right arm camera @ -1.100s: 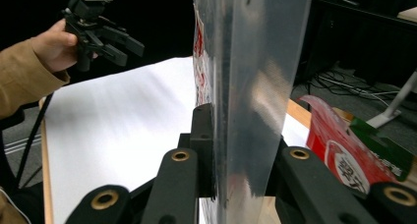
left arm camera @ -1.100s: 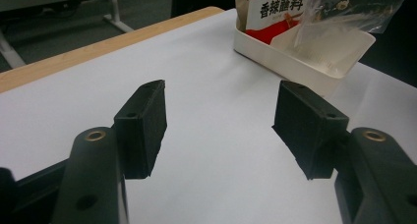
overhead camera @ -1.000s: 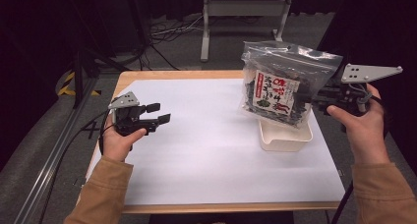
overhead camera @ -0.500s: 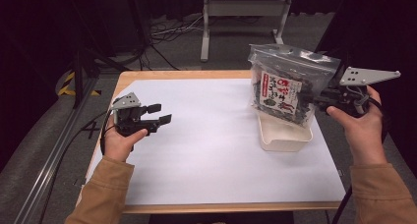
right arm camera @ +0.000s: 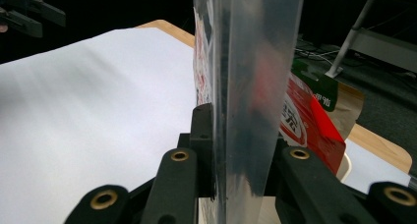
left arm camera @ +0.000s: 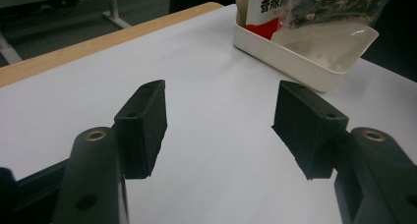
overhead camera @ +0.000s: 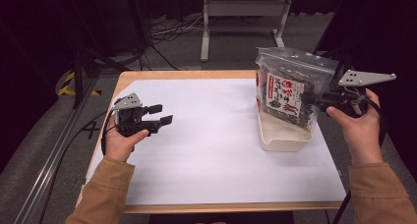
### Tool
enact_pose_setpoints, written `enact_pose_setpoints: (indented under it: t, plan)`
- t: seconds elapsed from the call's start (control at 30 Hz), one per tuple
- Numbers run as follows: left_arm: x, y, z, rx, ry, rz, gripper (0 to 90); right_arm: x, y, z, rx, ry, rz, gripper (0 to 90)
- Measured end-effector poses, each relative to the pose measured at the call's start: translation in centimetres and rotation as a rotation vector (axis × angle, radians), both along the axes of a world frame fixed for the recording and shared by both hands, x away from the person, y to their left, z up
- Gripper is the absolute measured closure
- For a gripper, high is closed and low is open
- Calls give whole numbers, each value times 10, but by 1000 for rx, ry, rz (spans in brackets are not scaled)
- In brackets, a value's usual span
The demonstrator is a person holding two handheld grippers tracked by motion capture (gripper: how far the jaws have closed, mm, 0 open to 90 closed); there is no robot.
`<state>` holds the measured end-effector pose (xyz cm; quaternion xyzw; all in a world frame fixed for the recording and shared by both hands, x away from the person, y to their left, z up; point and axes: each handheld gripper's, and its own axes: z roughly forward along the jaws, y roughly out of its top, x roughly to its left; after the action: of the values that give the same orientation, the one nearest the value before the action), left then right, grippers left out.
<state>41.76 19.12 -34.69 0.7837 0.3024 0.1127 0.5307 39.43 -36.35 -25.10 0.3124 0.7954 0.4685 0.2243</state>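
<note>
Two grippers in the high view: left gripper wide apart, holding nothing; right gripper clamping snack bag upright in white tray. Left gripper view: jaws spread above table. Right gripper view: pads pinching bag's edge.

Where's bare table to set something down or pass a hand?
Free: the white sheet between the left gripper and the cream tray, plus the whole near strip. Crowded: the right side, where the right gripper holds the snack bag over the tray.
</note>
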Motion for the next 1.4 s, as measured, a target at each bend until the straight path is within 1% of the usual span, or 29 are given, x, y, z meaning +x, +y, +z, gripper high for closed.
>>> enact_pose_setpoints:
  t: [0.13,0.3,0.33,0.57,0.63,0.73,0.87,0.9,1.03,1.13,1.17,1.23,1.27,1.4]
  plan:
    - [0,0,0,1,1,-1,375,1,-2,-4,8,3,-18,758]
    - [0,0,0,3,0,-3,375,2,-2,-7,-4,12,-41,758]
    - [0,0,0,0,5,-2,375,3,-1,-9,-9,17,-45,759]
    - [-1,0,0,-1,8,-3,375,3,0,-17,-12,25,-54,759]
    - [-1,0,0,1,8,-2,375,3,-1,-20,-15,35,-58,759]
    - [-1,0,-1,-1,11,-2,375,3,-1,-22,-22,34,-58,759]
    - [-1,0,-1,0,14,-1,375,4,-1,-28,-28,41,-58,759]
    - [-1,0,-1,6,6,0,375,4,-1,-29,-25,44,-59,759]
    - [-1,-1,-2,4,13,0,373,3,-3,-32,-27,55,-56,758]
    - [-1,-1,-2,1,17,2,370,2,-4,-37,-36,71,-57,759]
    - [-1,-2,-2,1,20,-1,369,2,-5,-38,-36,78,-59,758]
    - [-1,-2,-2,3,16,-2,369,1,-6,-40,-33,78,-59,759]
    - [-1,-2,-2,4,19,0,369,1,-8,-43,-19,78,-58,761]
    - [-1,-2,-2,7,20,-1,369,0,-9,-46,-8,77,-56,764]
